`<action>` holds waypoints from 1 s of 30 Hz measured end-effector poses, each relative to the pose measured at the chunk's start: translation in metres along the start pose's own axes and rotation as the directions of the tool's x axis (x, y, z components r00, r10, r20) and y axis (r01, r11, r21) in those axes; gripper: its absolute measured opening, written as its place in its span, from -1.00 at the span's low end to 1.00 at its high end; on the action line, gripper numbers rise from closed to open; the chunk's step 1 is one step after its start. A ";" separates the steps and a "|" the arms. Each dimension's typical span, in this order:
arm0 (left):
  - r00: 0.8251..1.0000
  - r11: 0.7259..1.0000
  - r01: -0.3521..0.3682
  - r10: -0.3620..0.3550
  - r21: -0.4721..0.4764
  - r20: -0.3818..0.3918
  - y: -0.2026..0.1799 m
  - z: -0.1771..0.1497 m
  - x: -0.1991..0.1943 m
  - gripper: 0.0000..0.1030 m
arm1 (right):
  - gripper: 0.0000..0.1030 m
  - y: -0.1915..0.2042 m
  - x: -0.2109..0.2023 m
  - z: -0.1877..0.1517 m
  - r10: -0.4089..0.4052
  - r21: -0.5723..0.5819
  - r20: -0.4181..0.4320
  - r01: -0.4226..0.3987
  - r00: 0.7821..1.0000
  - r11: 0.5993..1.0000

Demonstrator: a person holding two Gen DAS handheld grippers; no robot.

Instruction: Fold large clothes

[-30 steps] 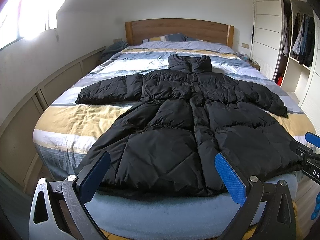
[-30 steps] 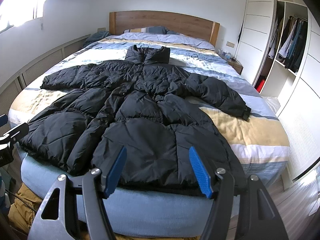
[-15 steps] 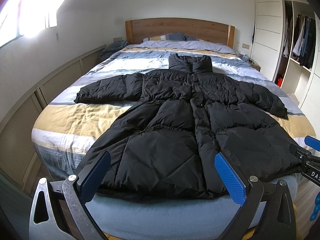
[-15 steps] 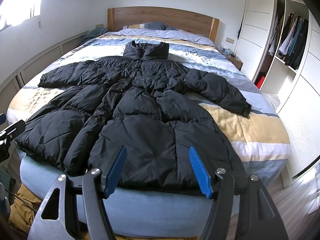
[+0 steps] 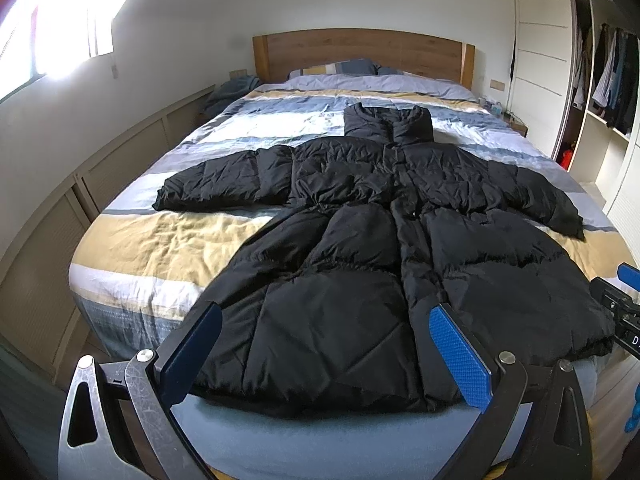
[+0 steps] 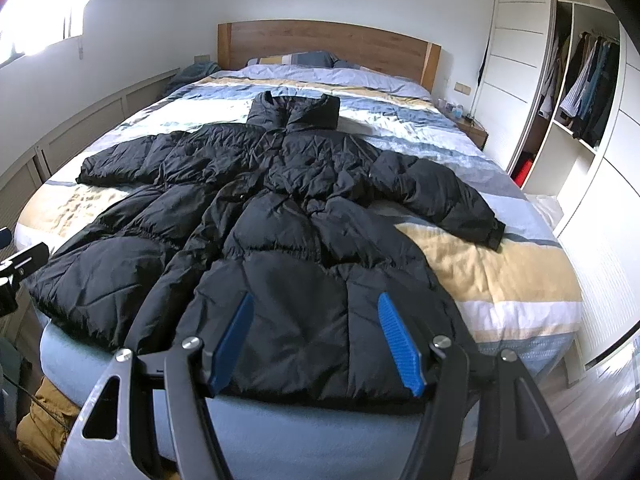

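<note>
Ahead of both our grippers stretches the wide bed with its striped duvet in blue, white and mustard yellow (image 5: 168, 240), running away from our fingertips to the oak-coloured wooden headboard (image 5: 360, 54) against the far wall. To the right of our right gripper stands the open white wardrobe with hanging clothes (image 6: 588, 80).

The long black quilted puffer coat (image 5: 360, 264) lies flat on the duvet, front up and closed, collar pointing away from us and hem nearest our fingers, at the foot edge of the mattress. Both sleeves spread outward: one reaches far to the left beyond our left gripper, the other angles out to the right, its cuff lying on a yellow stripe forward and right of our right gripper.

Our left gripper (image 5: 326, 350) hovers just short of the hem, its blue-padded jaws spread wide with nothing between them; the pads touch no fabric. Our right gripper (image 6: 318, 344) hangs likewise over the hem's right half, its jaws parted with nothing between them and clear of the coat.

At the right edge of the left view we see part of the other gripper, with white letters on its black body that begin "DA"; the rest is cut off. Low and left of our right gripper, a crumpled tan garment (image 6: 44, 412) lies on the floor.
</note>
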State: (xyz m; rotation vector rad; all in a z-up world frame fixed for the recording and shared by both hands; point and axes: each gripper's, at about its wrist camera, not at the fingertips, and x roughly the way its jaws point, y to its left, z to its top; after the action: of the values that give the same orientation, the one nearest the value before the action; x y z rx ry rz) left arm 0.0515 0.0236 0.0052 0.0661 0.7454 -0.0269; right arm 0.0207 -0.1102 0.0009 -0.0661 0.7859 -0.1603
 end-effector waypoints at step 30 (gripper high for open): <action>1.000 1.000 0.018 -0.017 0.015 -0.007 -0.006 0.111 0.057 0.98 | 0.23 -0.037 0.057 0.094 -0.033 0.041 0.056 0.031 0.998 0.999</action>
State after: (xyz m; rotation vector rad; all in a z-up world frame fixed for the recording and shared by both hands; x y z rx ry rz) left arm 0.1682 0.0098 0.0480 0.0745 0.7524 -0.0492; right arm 0.1224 -0.1559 0.0323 -0.0454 0.7255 -0.2035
